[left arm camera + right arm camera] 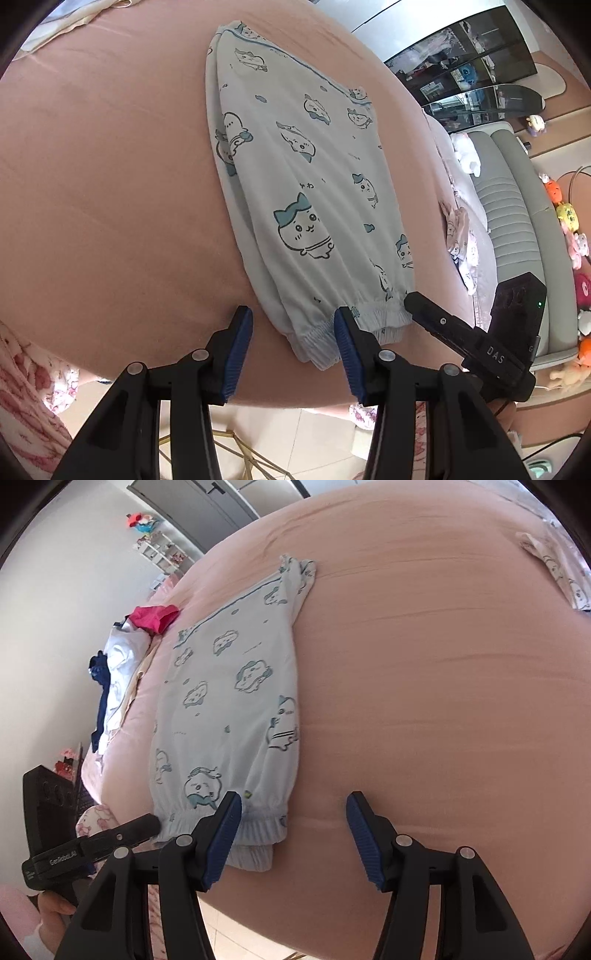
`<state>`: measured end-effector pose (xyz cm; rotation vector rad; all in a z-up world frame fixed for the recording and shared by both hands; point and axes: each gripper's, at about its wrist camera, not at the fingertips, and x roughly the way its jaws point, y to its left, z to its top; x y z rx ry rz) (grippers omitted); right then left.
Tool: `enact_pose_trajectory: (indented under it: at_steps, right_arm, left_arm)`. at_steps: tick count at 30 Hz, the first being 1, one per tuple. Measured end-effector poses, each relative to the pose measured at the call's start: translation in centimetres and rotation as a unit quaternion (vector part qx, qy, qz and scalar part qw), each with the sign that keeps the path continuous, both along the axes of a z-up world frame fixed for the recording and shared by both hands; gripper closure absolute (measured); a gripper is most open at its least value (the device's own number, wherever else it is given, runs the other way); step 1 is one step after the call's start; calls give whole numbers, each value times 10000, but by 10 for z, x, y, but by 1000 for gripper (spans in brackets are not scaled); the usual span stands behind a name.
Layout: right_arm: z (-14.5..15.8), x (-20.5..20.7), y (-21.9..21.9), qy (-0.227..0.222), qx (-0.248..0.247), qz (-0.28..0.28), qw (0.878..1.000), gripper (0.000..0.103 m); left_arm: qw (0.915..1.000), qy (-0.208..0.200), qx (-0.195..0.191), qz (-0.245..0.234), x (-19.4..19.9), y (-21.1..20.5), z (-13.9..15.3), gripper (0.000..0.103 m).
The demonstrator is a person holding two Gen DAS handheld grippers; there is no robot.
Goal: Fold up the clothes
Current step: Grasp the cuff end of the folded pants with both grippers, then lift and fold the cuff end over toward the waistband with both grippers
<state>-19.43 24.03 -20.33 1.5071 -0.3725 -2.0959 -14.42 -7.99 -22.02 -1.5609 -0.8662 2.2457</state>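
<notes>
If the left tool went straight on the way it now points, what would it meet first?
Most likely the elastic cuff of the cartoon-print pants, which lies between the open left tool's fingers, toward the right finger, with the pink bed cover under it. Depth is unclear in the fisheye view.

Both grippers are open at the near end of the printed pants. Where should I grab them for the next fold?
Take the pants by the elastic cuffs at the bed's near edge, coming in low from that edge. The legs lie stacked flat and the cuffs are the thickest end, so the left gripper and right gripper, one per corner, could probably pinch both layers.
</notes>
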Motion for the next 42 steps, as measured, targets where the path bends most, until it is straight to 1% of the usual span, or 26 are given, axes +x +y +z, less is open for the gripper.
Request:
enact_pose_trajectory:
  at_steps: [1,2,3,4,5,7,9,10,11,12,15,17,18,19,21,24,27,29,32,35,37,39,42]
  right_arm:
    - [0,0,-4,-39,-93,106,9999,55]
    - [-2,0,-7,-70,-75,146,9998,59]
    - [-4,-1,-11,-101,-56,187,9998,61]
    - [-6,-1,-14,-131,-22,202,9997,63]
    - [-10,-2,-15,-155,32,130,9998,66]
    - [-13,-4,-10,-191,-132,-55,9997,67]
    - [-14,-4,-6,-257,-301,-103,9992,66]
    - [-15,-4,-5,-288,-384,-86,9988,76]
    - [-15,-5,-5,-327,-495,-29,9982,84]
    - [-15,-6,-5,-360,-575,10,9977,86]
    - [-18,-11,-7,-390,-532,-38,9978,86]
    - [-18,-14,-9,-383,-489,25,9981,88]
    - [-16,-14,-9,-370,-508,69,9980,89]
    - [-15,-15,-9,-357,-527,113,9979,91]
    - [-10,-13,-9,-323,-562,208,9977,92]
    - [1,9,1,-316,-658,334,9968,92]
    - [0,35,12,-438,-655,296,9964,92]
    - [-7,48,20,-632,-745,154,9951,92]
    - [-15,59,27,-832,-943,-20,9921,92]
    - [-13,54,28,-936,-1068,-66,9898,92]
    - [-1,45,26,-873,-1214,-25,9888,92]
    - [17,32,20,-668,-1250,79,9899,92]
    - [38,6,7,-424,-1312,187,9903,91]
  left_arm:
    - [10000,28,28,9,0,0,0,60]
    - [10000,54,50,5,-1,0,-1,61]
    - [9999,77,51,-41,-2,2,-2,61]
    - [9999,99,52,-87,-3,5,-3,66]
    - [9998,122,53,-133,-4,7,-4,85]
    - [9997,142,122,-144,-4,7,-5,85]
    - [9996,78,269,-56,-5,3,-10,85]
    - [9994,7,347,2,-7,1,-14,85]
    - [9991,-69,422,58,-9,0,-18,84]
    - [9987,-135,473,95,-11,1,-20,84]
    - [9986,-88,512,53,-9,-1,-15,86]
    - [9985,-57,538,25,-7,-2,-11,92]
    - [9985,-41,551,11,-6,-3,-9,93]
    - [9984,-25,564,-3,-6,-3,-8,94]
    - [9982,6,591,-31,-4,-4,-4,94]
    - [9971,-77,760,-44,12,-7,0,94]
    - [9964,-231,796,-196,33,-1,-2,94]
    - [9961,-301,793,-250,43,1,-3,94]
    - [9932,-415,1068,-195,46,-5,-4,94]
    - [9884,-470,1444,-26,41,-14,-2,94]
    - [9858,-368,1640,13,35,-17,6,94]
    - [9843,-229,1751,27,23,-17,15,94]
    - [9797,-133,1988,229,1,-23,18,94]
